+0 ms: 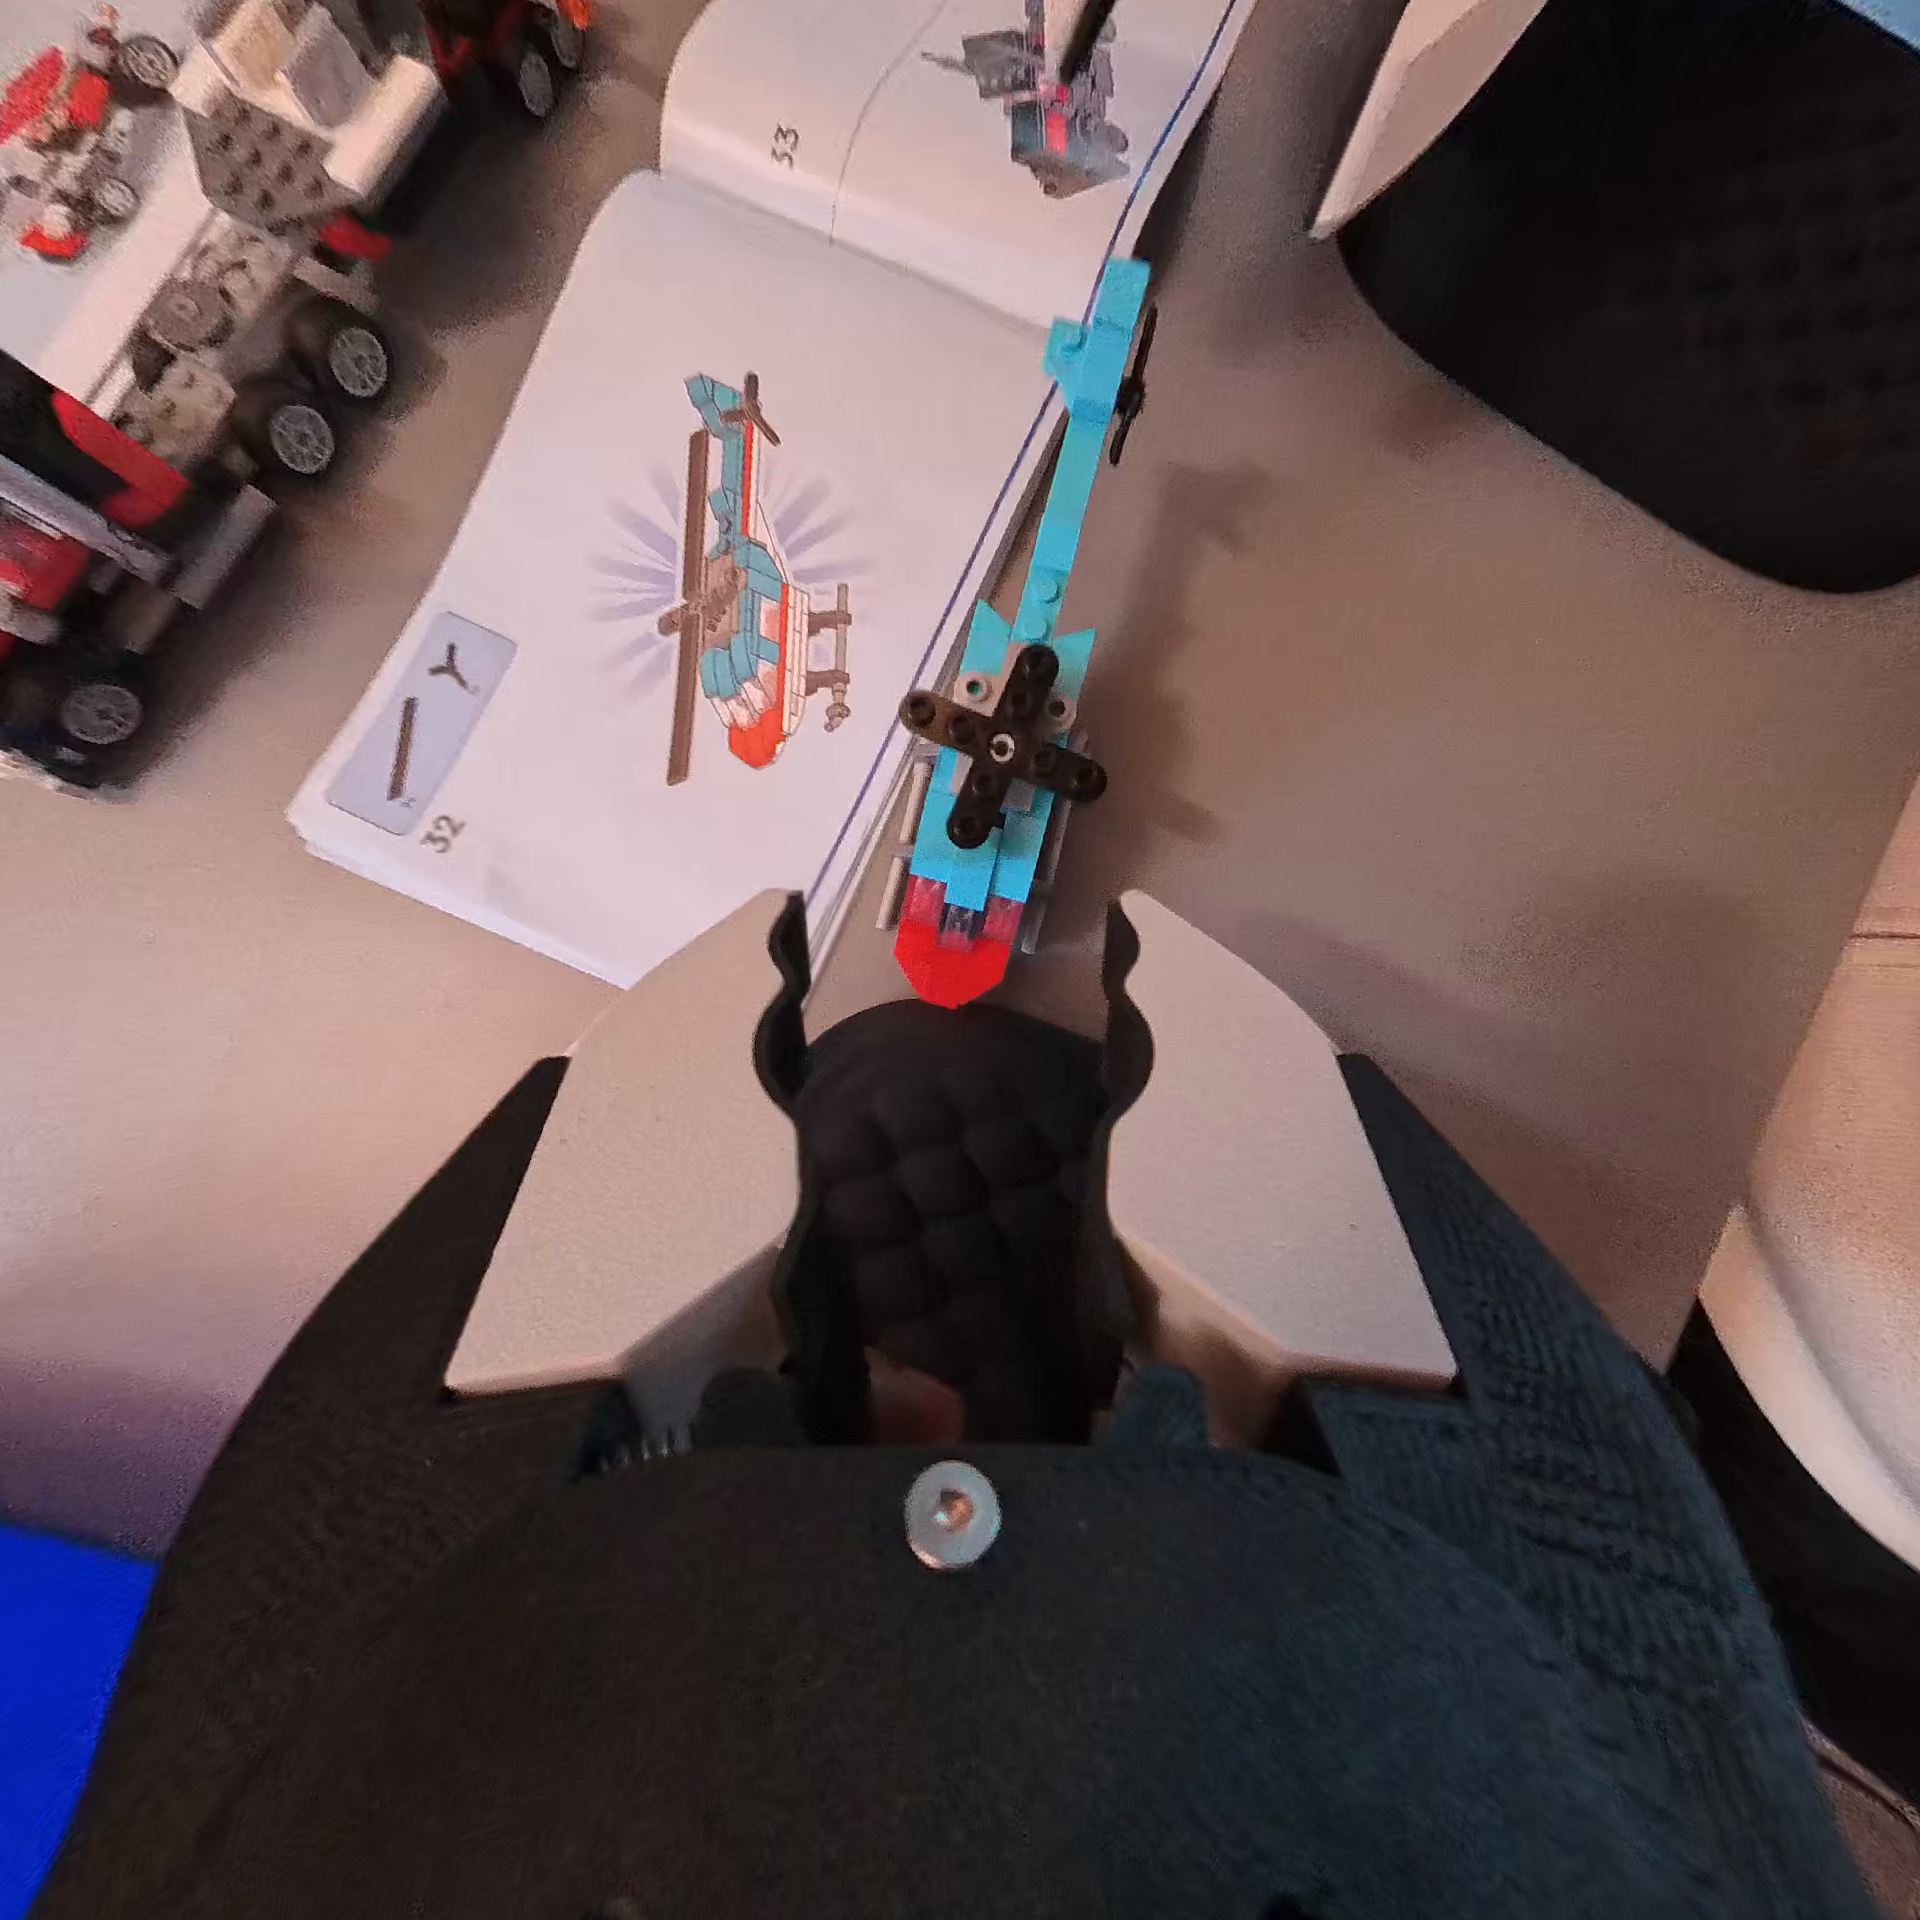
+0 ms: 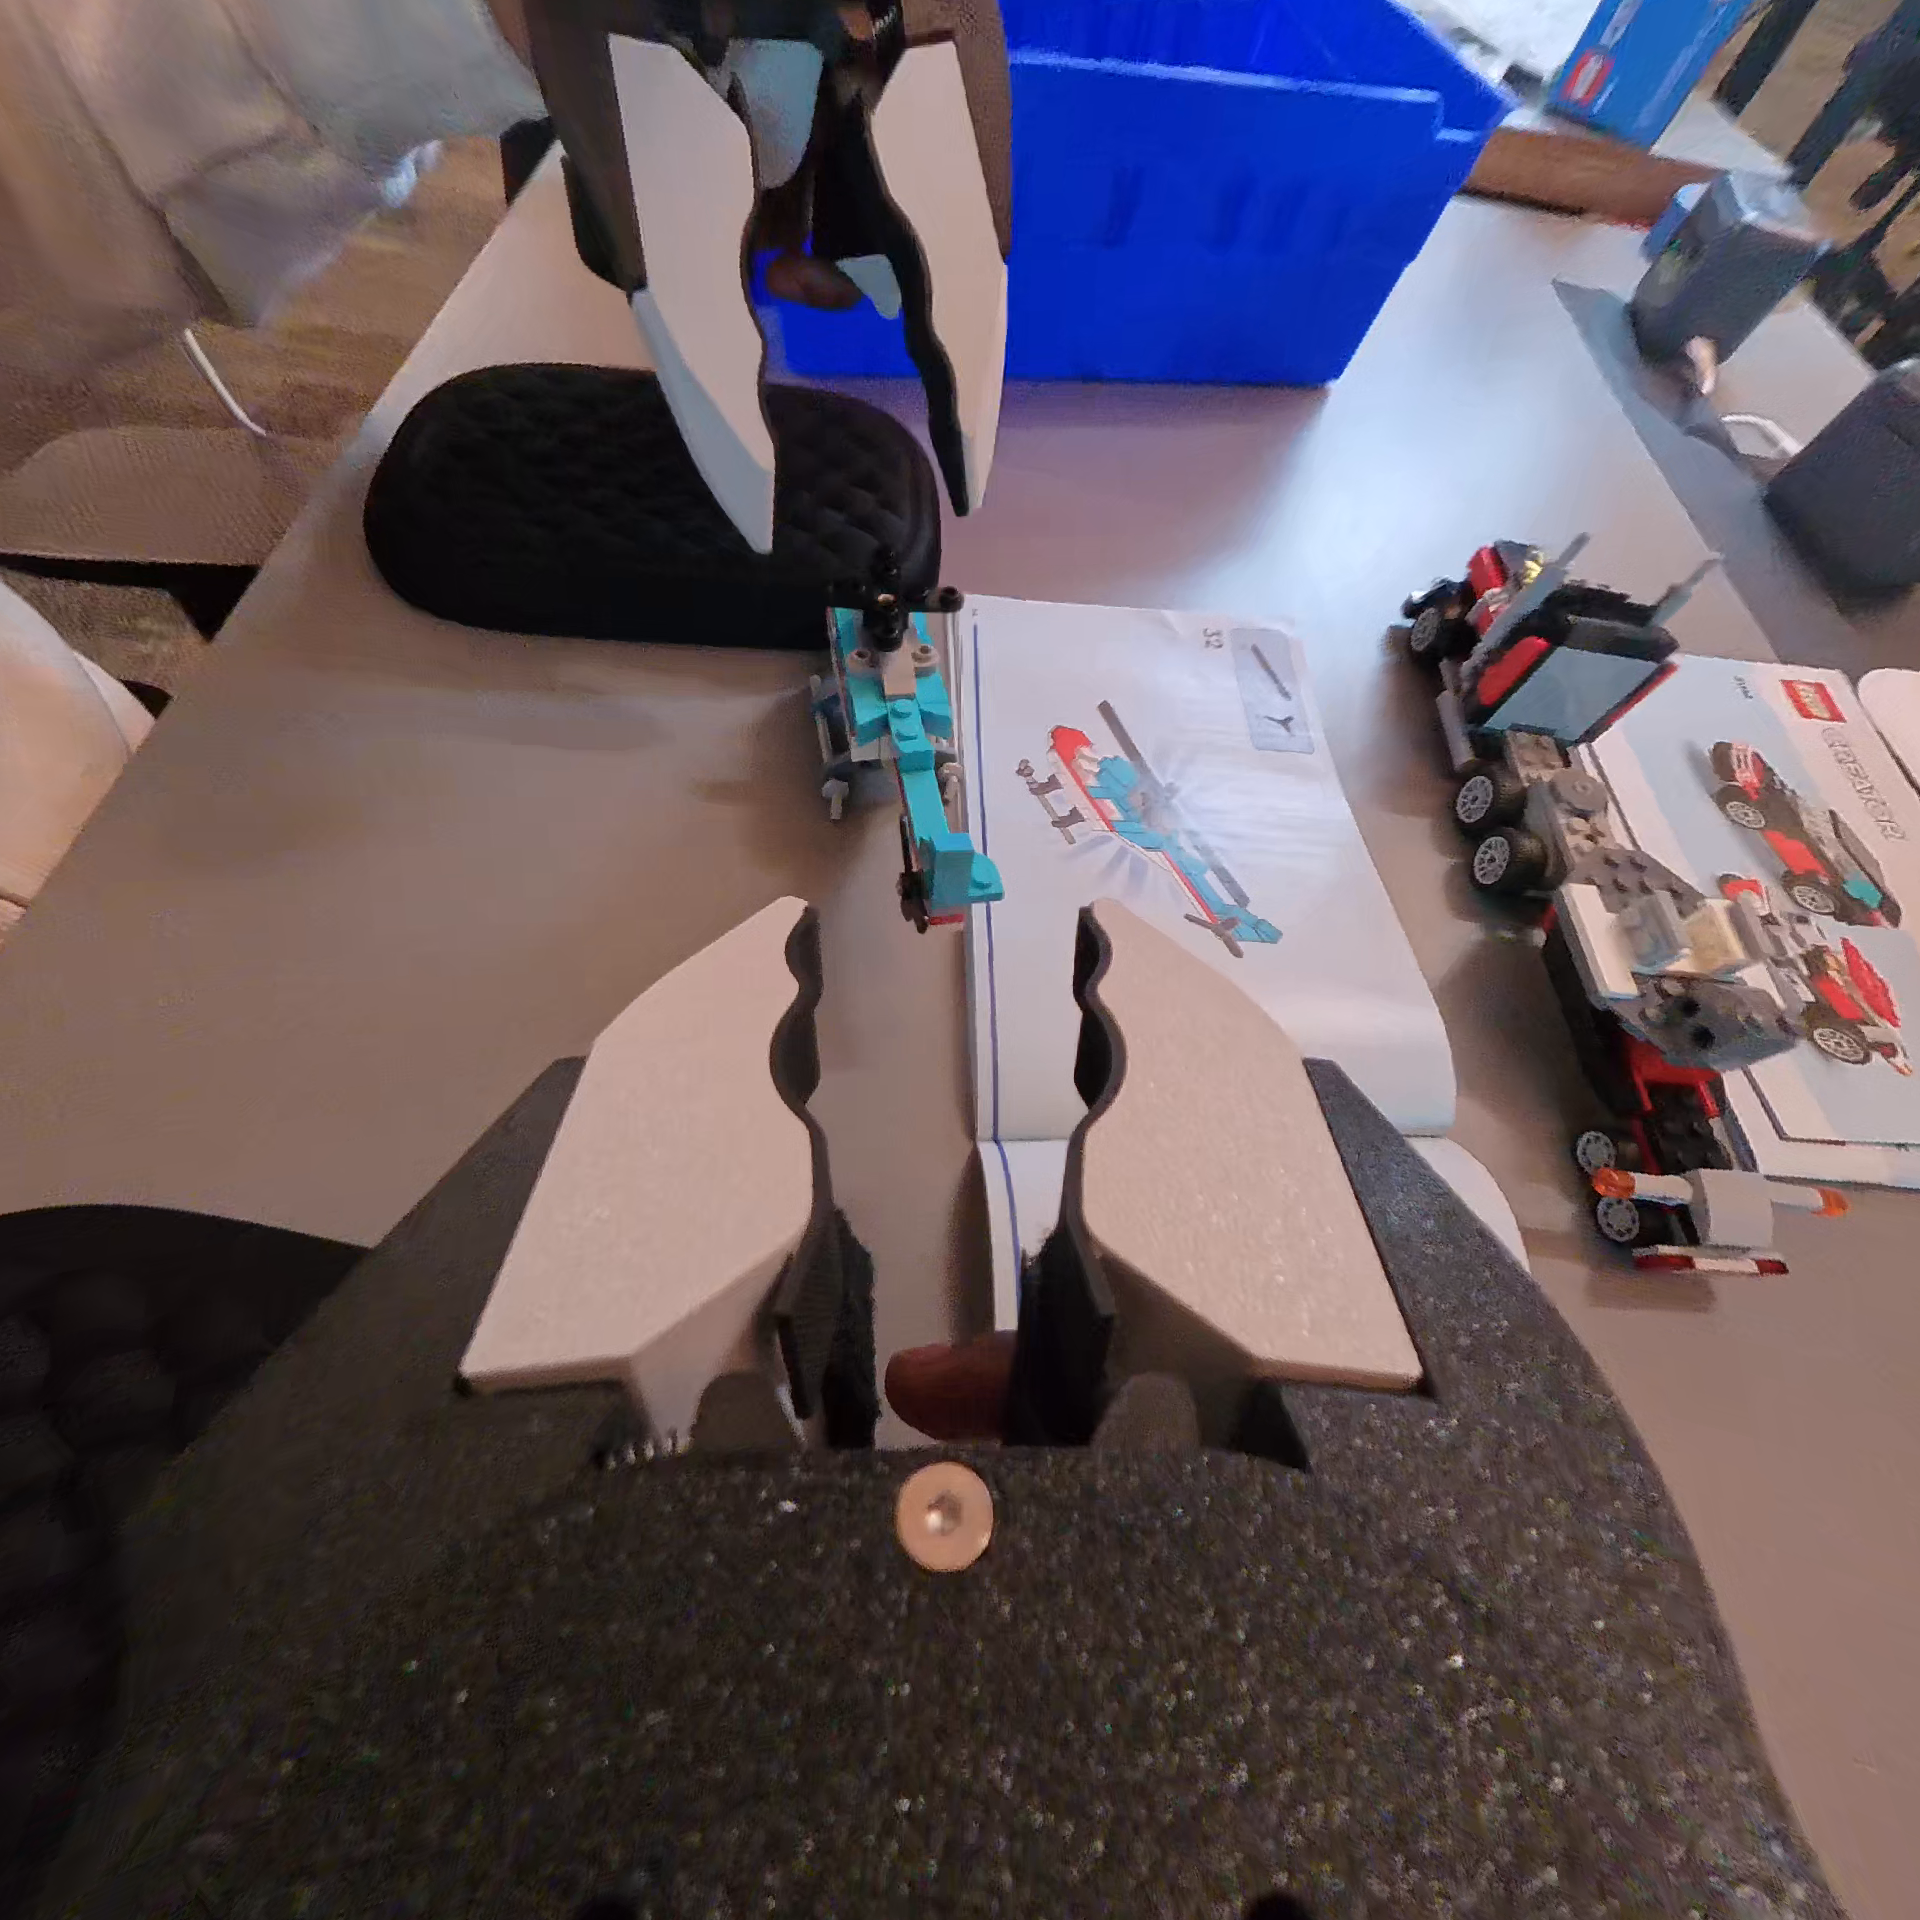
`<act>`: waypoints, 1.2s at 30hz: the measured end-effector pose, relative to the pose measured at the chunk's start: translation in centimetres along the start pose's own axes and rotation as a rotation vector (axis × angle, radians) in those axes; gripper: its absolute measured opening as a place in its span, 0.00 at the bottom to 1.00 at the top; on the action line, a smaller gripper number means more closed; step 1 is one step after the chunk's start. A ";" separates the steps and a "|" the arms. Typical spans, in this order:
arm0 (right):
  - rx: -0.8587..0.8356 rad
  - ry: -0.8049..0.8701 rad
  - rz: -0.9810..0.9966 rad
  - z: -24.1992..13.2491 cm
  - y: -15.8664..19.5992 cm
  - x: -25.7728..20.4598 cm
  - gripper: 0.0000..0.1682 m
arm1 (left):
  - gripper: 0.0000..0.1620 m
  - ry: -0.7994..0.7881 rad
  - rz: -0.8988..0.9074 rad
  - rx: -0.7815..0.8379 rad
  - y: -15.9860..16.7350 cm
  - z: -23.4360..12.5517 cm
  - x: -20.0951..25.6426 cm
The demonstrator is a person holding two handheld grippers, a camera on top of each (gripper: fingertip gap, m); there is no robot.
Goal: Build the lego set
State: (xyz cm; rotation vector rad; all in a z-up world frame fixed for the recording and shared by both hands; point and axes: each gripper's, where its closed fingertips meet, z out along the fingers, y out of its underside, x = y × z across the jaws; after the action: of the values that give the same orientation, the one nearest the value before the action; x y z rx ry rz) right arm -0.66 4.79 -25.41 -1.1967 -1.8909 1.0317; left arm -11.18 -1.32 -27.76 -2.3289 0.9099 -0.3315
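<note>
At the far left of my left wrist view stand built lego trucks [image 1: 208, 416]. Right of them lies the open instruction booklet [image 1: 582, 582]. Just beside its edge, at centre frame, the turquoise lego helicopter [image 1: 997, 748] rests on the table [image 1: 1455, 727], red nose toward my left claw [image 1: 951, 935], which is spread and empty above a black quilted pad [image 1: 945, 1143]. In the right wrist view my right claw [image 2: 945, 935] is likewise spread and empty, the helicopter's tail just beyond its tips.
</note>
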 end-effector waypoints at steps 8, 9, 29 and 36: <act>-0.118 -0.045 -0.033 3.1 -0.7 -0.3 0.22 | 0.31 0.051 0.053 0.019 1.0 2.8 0.6; -0.135 -0.051 -0.046 3.3 -0.9 -0.4 0.22 | 0.30 0.058 0.061 0.018 1.1 3.1 0.7; -0.507 -0.174 -0.089 5.0 0.6 -0.7 0.05 | 0.19 0.085 0.066 0.047 1.1 4.0 0.9; -0.527 -0.158 -0.094 5.0 0.6 -0.6 0.05 | 0.19 0.082 0.070 0.050 1.1 4.0 0.9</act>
State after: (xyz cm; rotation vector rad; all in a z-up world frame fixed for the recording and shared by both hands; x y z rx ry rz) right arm -4.44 3.07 -28.33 -1.3189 -2.4136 0.6042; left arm -9.33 -0.76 -31.56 -2.2458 1.0089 -0.4183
